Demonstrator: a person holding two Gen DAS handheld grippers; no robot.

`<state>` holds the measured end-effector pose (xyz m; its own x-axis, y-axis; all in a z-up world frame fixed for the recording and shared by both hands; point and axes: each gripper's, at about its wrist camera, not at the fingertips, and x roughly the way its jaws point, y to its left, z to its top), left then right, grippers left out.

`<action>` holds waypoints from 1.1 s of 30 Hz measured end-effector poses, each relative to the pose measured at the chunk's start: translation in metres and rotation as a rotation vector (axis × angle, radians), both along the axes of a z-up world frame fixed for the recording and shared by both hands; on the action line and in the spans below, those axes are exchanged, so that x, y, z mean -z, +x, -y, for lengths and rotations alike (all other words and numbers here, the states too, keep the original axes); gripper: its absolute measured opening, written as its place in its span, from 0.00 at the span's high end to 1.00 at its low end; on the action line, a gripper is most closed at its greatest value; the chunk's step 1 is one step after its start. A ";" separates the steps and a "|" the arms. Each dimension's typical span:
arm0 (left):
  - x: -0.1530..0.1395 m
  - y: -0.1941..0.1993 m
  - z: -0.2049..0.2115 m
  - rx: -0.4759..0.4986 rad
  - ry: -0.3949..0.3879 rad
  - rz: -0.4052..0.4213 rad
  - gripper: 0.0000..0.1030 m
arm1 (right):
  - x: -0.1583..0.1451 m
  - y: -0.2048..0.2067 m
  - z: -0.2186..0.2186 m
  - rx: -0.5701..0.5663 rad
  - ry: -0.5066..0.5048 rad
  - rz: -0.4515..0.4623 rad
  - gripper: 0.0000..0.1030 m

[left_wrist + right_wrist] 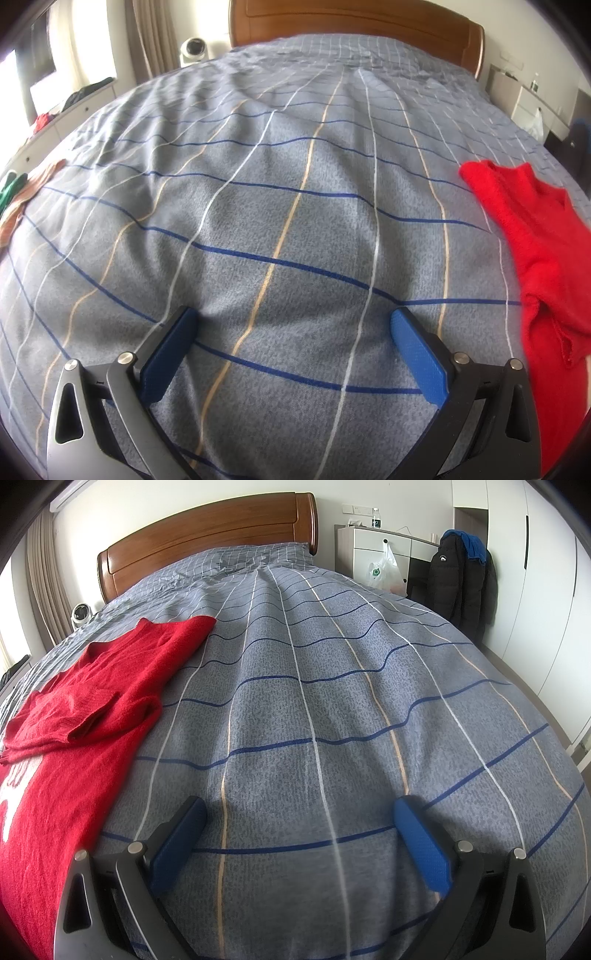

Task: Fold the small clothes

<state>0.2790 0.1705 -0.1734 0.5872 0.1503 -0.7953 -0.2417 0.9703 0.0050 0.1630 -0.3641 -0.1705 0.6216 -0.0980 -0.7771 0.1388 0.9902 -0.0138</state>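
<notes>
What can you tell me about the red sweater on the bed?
The red sweater looks fuzzy and knitted, with white marks near its lower part. It lies spread out on the grey checked bedcover, with one sleeve folded across its body and the neck end pointing toward the wooden headboard. It sits between the two grippers; neither touches it. Its edges run out of both views, so part stays unseen.

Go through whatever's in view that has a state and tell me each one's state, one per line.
left gripper: open, empty, over bare bedcover
right gripper: open, empty, over bare bedcover
red sweater: lying on the bed, partly folded, one sleeve laid across it
bedcover: spread, wrinkled
orange and green clothes: bunched at the bed's edge
</notes>
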 end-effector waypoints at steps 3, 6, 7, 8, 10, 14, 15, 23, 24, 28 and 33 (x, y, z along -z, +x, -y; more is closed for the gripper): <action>0.000 0.000 0.000 0.000 0.002 0.002 0.00 | 0.000 0.000 0.000 0.000 0.001 0.000 0.03; 0.000 0.000 0.000 -0.001 0.003 0.002 0.00 | 0.000 0.000 0.000 0.000 0.000 0.000 0.03; 0.000 0.000 0.000 -0.001 0.002 0.001 0.00 | 0.000 0.000 0.000 0.000 0.000 0.000 0.03; 0.000 0.000 0.000 -0.001 0.000 0.000 0.00 | 0.000 0.000 0.000 0.000 0.000 0.000 0.03; 0.000 0.000 0.001 -0.001 -0.001 0.000 0.00 | 0.000 0.000 0.000 0.000 0.000 0.000 0.03; 0.000 -0.001 0.000 -0.001 -0.001 0.001 0.00 | 0.000 0.000 0.000 0.000 -0.001 0.000 0.03; 0.000 -0.001 0.000 -0.001 -0.003 0.003 0.00 | 0.000 0.000 0.000 0.000 0.000 0.000 0.03; 0.000 -0.001 -0.001 -0.002 -0.005 -0.001 0.00 | 0.000 -0.001 0.000 0.000 -0.001 -0.001 0.02; 0.000 -0.001 -0.002 -0.001 -0.007 -0.002 0.00 | 0.000 0.000 0.000 0.000 -0.001 -0.002 0.02; -0.010 -0.008 -0.005 0.011 -0.037 -0.040 0.01 | -0.001 0.002 -0.001 -0.004 -0.002 -0.016 0.02; -0.048 -0.074 0.000 0.151 -0.249 -0.004 0.01 | -0.024 0.008 0.003 -0.050 0.058 -0.114 0.04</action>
